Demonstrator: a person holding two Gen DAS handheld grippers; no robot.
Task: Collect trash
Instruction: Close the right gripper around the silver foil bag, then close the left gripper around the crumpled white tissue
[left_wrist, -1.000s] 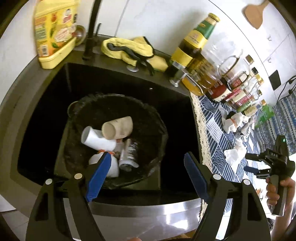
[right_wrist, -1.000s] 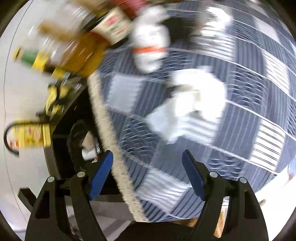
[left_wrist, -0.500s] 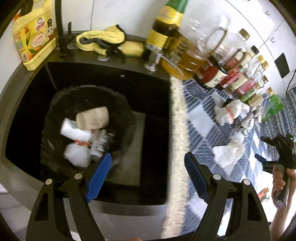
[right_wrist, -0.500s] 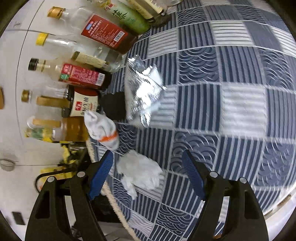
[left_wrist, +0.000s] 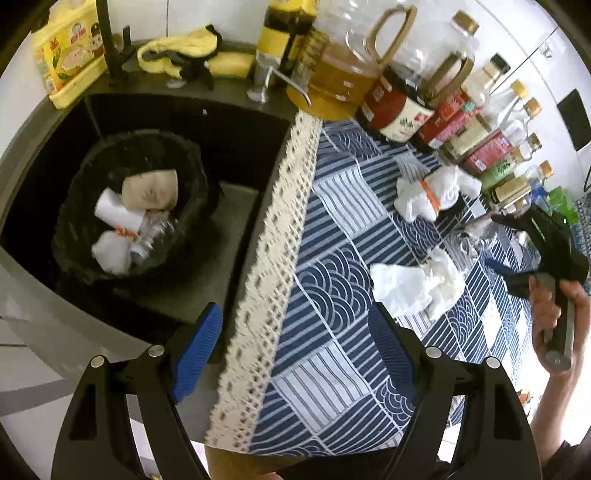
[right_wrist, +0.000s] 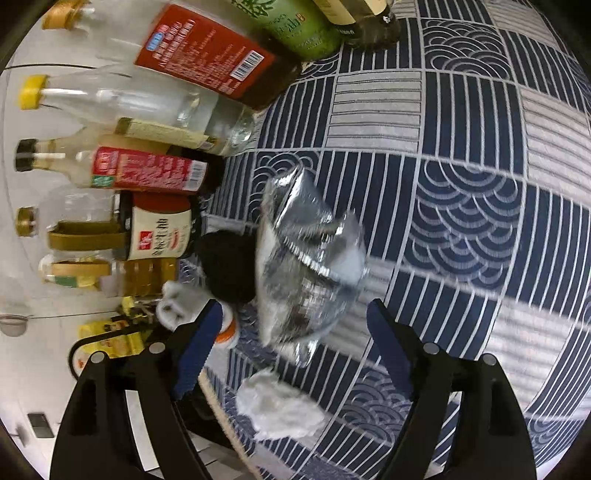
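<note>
The view from the left gripper has swung off the sink and now straddles the lace-trimmed edge of the blue patterned cloth that covers the surface; a second ago it looked almost straight down into the basin. Its blue pads stand wide apart, holding nothing. The black-lined bin sits in the sink's left part, already carrying a paper cup and white scraps (the contents are partly blurred).

The row of bottles lines the far edge of the surface against the wall, so the open room lies toward the near edge, where the cloth is bare.

The right gripper has closed in on the crumpled foil wrapper, which half a second ago lay farther up its view; now the wrapper sits just ahead of the spread pads, and nothing is pinched between them. In the left view the same gripper shows at the surface's right side, in the person's hand.

A crumpled white tissue lies mid-cloth, near the left gripper's right pad. A white wad with an orange band rests just in front of the bottles.
</note>
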